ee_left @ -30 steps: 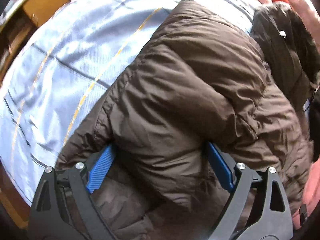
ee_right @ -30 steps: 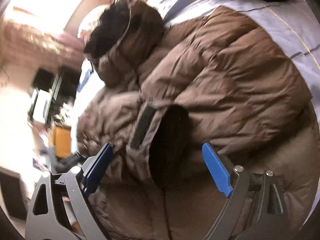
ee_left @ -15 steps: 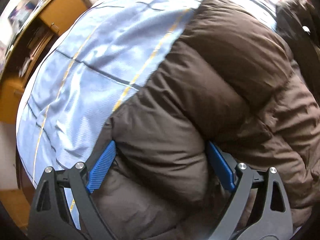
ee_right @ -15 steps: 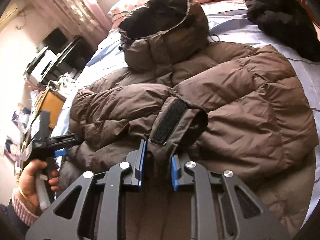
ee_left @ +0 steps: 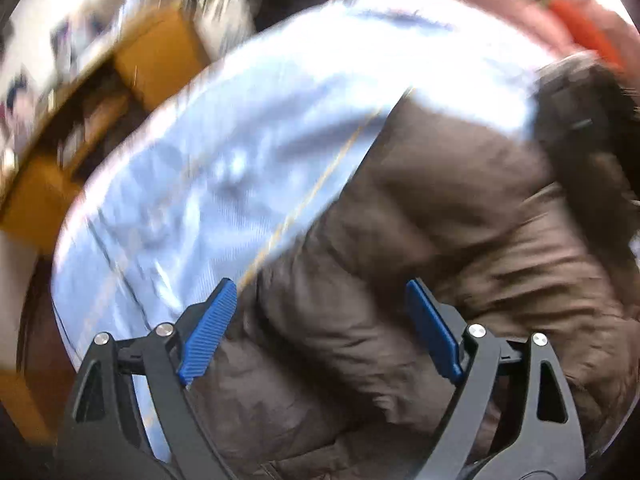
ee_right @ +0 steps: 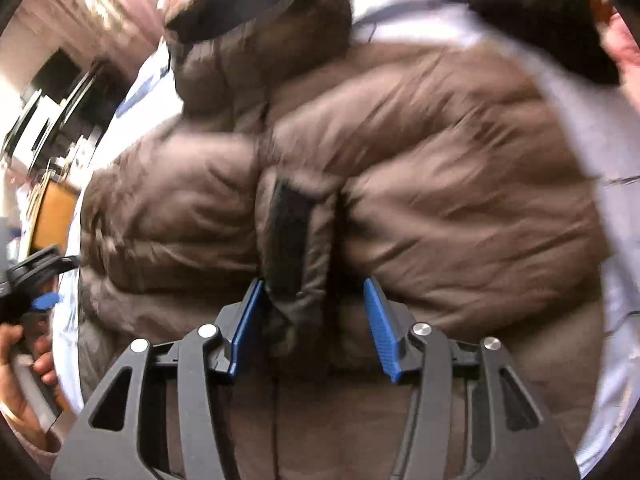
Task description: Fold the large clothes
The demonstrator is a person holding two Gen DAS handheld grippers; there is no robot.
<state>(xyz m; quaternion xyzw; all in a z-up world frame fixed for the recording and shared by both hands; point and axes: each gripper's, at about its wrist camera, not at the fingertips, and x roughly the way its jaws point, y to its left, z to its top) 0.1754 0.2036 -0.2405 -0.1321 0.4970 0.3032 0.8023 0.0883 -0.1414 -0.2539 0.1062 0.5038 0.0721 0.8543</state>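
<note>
Left wrist view: your left gripper (ee_left: pixel 316 320) is spread wide, its blue pads either side of a puffy fold of the brown jacket (ee_left: pixel 440 240) without pinching it. The left pad (ee_left: pixel 206 328) sits at the jacket's edge, where it meets the pale blue bedsheet (ee_left: pixel 224 152). The jacket lies on the bed and fills the right half of the view, with its dark hood (ee_left: pixel 576 128) toward the upper right. An orange pillow (ee_left: pixel 584 36) shows past the hood. Wooden furniture (ee_left: pixel 156 60) stands beyond the bed at the upper left. The view is blurred.

Right wrist view: your right gripper (ee_right: pixel 310 320) is partly spread, and the jacket's cuff (ee_right: pixel 292 240), with its dark strap, lies between the pads. The left pad (ee_right: pixel 246 324) touches the cuff; the right pad (ee_right: pixel 382 328) stands apart from it, so nothing is clamped. The jacket (ee_right: pixel 460 200) spreads flat across the bed, hood (ee_right: pixel 248 4) at the top. A black garment (ee_right: pixel 532 12) lies on the sheet at the upper right. Your left hand (ee_right: pixel 24 376) holds the other gripper at the left edge.
</note>
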